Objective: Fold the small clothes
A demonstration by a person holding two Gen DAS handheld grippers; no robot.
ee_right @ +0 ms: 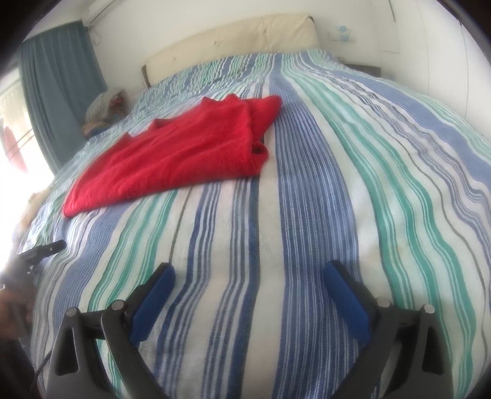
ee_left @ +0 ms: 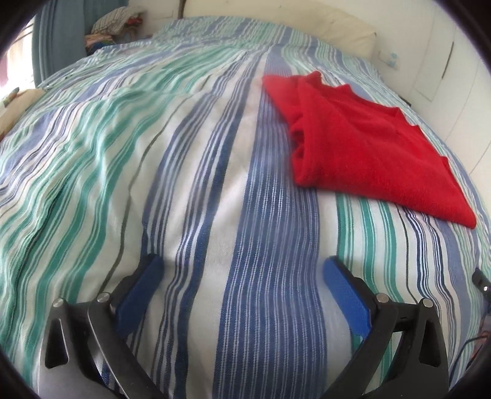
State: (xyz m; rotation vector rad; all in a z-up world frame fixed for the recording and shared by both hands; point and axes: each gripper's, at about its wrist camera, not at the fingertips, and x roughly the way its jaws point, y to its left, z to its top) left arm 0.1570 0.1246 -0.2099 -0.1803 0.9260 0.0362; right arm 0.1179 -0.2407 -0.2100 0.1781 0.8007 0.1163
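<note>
A red knitted garment (ee_left: 362,147) lies folded flat on the striped bedspread (ee_left: 190,172), up and to the right in the left wrist view. The same red garment (ee_right: 181,153) sits up and to the left in the right wrist view. My left gripper (ee_left: 242,264) hovers open over the bare bedspread, short of the garment, with nothing between its blue pads (ee_left: 346,291). My right gripper (ee_right: 250,271) is also open and empty, above the bedspread (ee_right: 337,184) in front of the garment. The tip of the left gripper (ee_right: 43,250) shows at the left edge of the right wrist view.
A cream headboard (ee_right: 233,40) closes the far end of the bed. A pile of clothes (ee_left: 116,27) lies beside the bed near a blue-green curtain (ee_right: 58,89). White walls (ee_left: 454,79) run along the right side. A hand (ee_right: 12,310) shows at the left edge.
</note>
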